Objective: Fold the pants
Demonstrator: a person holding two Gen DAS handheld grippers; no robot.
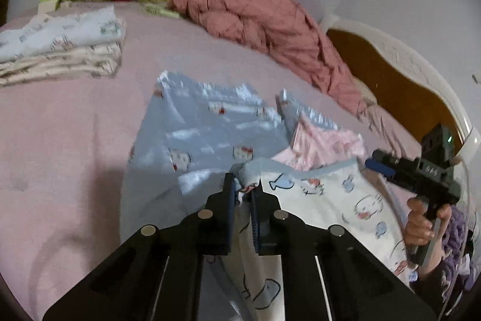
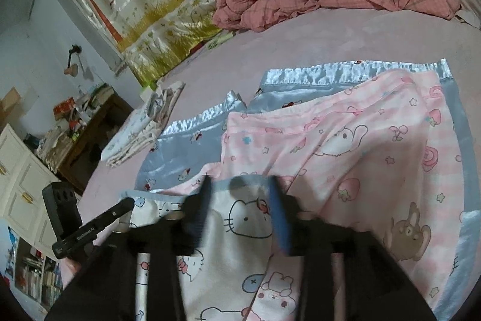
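My left tongs (image 1: 246,194) pinch the blue hem of the white cat-print pants (image 1: 324,200), which lie on the pink bed (image 1: 75,125) over other clothes. My right tongs (image 2: 240,194) stand apart, straddling the same hem without pressing it.

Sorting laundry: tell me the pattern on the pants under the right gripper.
White pants with cartoon cats, clearest in the right wrist view.

Blue pants (image 2: 207,119): satin-like cloth, glossy at the hems. White printed pants (image 2: 240,227): soft matt cloth. Pink printed garment (image 2: 375,146): matt cloth. Bed sheet (image 1: 69,125): matt pink cloth. Left claw (image 1: 245,194): matt black plastic, ribbed blue pads. Headboard (image 1: 390,80): smooth brown wood.
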